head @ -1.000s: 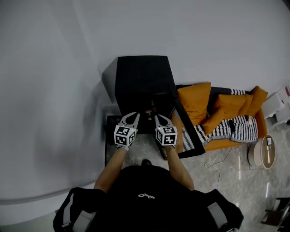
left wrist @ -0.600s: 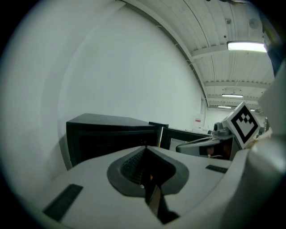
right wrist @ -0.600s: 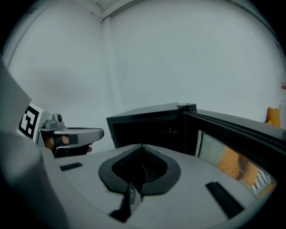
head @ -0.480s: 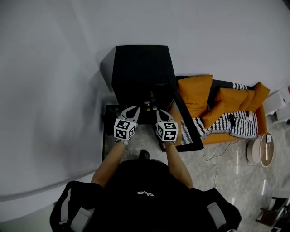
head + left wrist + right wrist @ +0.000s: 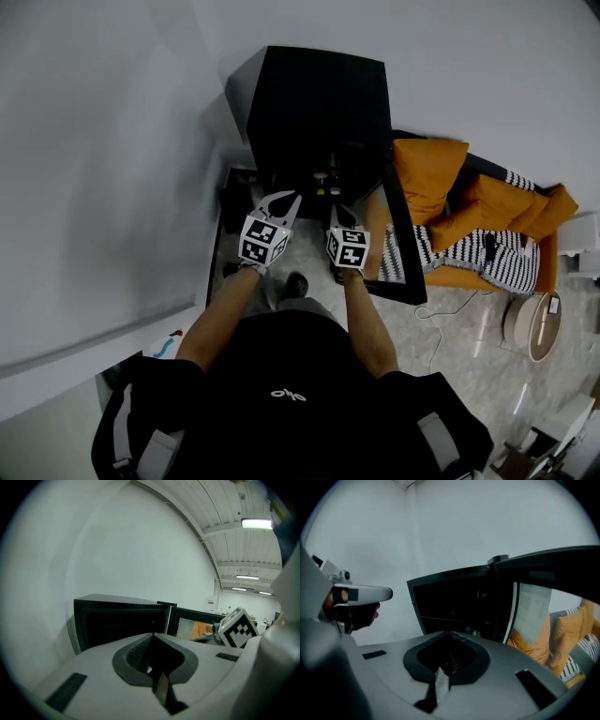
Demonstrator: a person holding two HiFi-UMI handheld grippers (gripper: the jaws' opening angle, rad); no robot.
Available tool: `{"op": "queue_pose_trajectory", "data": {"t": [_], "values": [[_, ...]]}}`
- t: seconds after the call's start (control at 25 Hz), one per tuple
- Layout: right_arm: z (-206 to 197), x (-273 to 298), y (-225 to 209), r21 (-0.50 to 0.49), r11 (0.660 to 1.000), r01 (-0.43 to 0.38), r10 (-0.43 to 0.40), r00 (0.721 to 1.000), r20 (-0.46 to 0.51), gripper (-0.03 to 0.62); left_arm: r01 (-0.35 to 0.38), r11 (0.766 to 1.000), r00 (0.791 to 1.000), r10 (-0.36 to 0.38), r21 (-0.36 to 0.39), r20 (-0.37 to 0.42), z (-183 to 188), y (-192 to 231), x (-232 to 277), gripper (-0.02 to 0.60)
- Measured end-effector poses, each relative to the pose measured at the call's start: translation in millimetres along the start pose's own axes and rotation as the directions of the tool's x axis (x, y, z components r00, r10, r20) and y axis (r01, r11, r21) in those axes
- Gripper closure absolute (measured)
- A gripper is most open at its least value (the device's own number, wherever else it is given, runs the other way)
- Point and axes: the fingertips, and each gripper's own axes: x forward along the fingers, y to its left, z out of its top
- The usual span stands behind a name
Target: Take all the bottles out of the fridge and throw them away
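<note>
Head view: black fridge (image 5: 314, 103) against the wall (image 5: 112, 141), door (image 5: 401, 239) swung open to the right, orange sofa (image 5: 427, 178) just beyond the door. A few bottles (image 5: 322, 176) show as small caps inside the opening; can't get a count. Left gripper (image 5: 287, 199) and right gripper (image 5: 336, 212) hang side by side in front of the opening, neither touching a bottle. Left gripper view: jaws pressed together, nothing between them. It looks at the fridge front from the left, but the inside is too dark to pick out bottles. The right gripper's marker cube (image 5: 239, 629) sits at the right edge. Right gripper view: jaws likewise closed and empty. It looks straight into the fridge and picks up a small green thing (image 5: 476, 633) low inside, likely a bottle top. It also shows the door's pale inner panel and the hand (image 5: 352, 613) holding the left gripper. My read on status: door open, nothing out, bottles all in the fridge, no bin in any view. All the removal and disposal is left, and the jaws must open before any grab. Only the head view gives the layout; only the right gripper view sees into the fridge at shelf level.
</note>
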Motion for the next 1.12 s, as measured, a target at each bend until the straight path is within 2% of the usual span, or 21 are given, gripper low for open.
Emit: {"op": "queue_pose_trajectory", "data": {"t": [0.16,0.4,0.72,0.92,1.12], "values": [[-25.4,30.1,-2.9,-0.024,1.000,0.009,-0.010,0.998,-0.055,0.585,-0.011,1.000,1.000,0.011,-0.021,-0.022,-14.3,15.4,-0.7,0.574],[-56.2,86.2,-16.7,-0.024,0.999,0.035,-0.037,0.995,-0.091,0.575,0.022,0.999,0.997,-0.024,-0.028,-0.077,-51.0,31.7,6.7,0.574],[-129.4,163.8,-42.9,0.003,0.999,0.046,-0.045,0.981,-0.189,0.445,0.107,0.992,0.985,-0.115,-0.072,-0.128,-114.6,29.5,35.2,0.574],[-157.9,204.4,-58.0,0.036,0.997,0.074,-0.063,0.972,-0.227,0.414,0.148,0.986,0.977,-0.157,-0.072,-0.146,-132.5,41.5,55.2,0.574],[-183.0,242.4,-63.3,0.029,0.996,0.085,-0.075,0.966,-0.246,0.402,0.164,0.984,0.974,-0.172,-0.063,-0.147,-149.0,58.6,76.1,0.574]]}}
